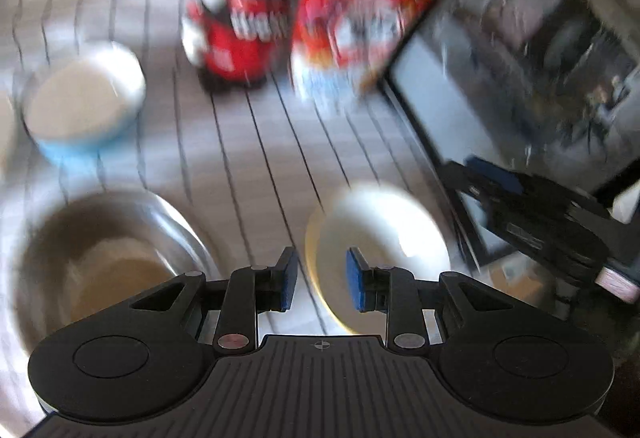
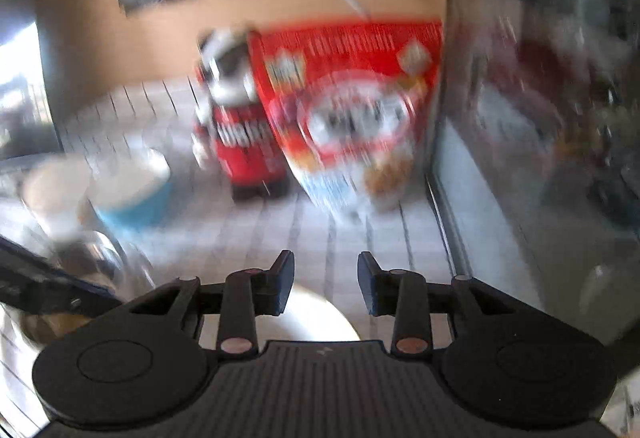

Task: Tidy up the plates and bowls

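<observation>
Left gripper (image 1: 322, 280): black two-finger tool with blue pads, fingers spread, nothing between them; it hangs above the striped cloth.
Small white plate (image 1: 380, 238): round, with a yellowish rim, lying flat just ahead of the left gripper's right finger, which overlaps its near edge in view; whether they touch cannot be told.
Steel bowl (image 1: 108, 254): large, shiny, round, directly left of the left gripper's left finger and close to it.
White bowl with light blue outside (image 1: 84, 101): farther ahead and to the left, well apart from the steel bowl.
Right gripper (image 2: 325, 284): same build, fingers spread and empty; seen from the left wrist, it sits to the right, beside the dark glass-fronted appliance (image 1: 532, 49).
Red cereal box (image 2: 352, 109): upright, straight ahead of the right gripper, just beside the appliance.
Red figure-shaped jar (image 2: 244, 141): with a black-and-white top, immediately left of the box.
White cloth with thin dark stripes (image 1: 260, 141): covers the table under all of these.
Image quality: both views motion-blurred.
</observation>
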Demonstrator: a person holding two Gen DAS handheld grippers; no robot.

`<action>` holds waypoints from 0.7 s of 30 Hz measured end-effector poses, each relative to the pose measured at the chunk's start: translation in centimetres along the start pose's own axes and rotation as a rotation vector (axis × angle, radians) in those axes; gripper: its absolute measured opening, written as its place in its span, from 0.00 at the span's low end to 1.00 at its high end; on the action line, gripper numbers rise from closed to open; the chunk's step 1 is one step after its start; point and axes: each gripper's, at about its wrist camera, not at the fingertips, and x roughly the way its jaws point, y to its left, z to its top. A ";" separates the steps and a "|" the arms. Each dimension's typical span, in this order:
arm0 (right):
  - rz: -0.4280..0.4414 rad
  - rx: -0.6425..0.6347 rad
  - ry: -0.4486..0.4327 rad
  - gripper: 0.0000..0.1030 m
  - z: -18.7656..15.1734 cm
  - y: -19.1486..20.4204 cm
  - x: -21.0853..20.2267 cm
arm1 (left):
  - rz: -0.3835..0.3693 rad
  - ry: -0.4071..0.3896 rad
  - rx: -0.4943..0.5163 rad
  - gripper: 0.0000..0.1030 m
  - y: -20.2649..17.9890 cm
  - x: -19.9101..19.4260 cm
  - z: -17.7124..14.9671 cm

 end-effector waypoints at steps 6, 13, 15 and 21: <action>0.202 0.088 -0.059 0.43 9.4 4.7 0.3 | 0.143 -0.121 0.079 0.28 7.6 -5.3 8.1; 0.366 0.052 -0.006 0.55 17.5 13.0 5.4 | 0.276 -0.035 0.057 0.28 17.0 -4.4 15.9; 0.323 0.062 0.051 0.55 17.2 14.1 8.6 | 0.260 0.000 0.031 0.28 19.0 -2.6 16.6; 0.290 0.162 0.242 0.55 13.6 13.9 15.5 | 0.244 0.103 -0.025 0.28 23.3 2.4 16.8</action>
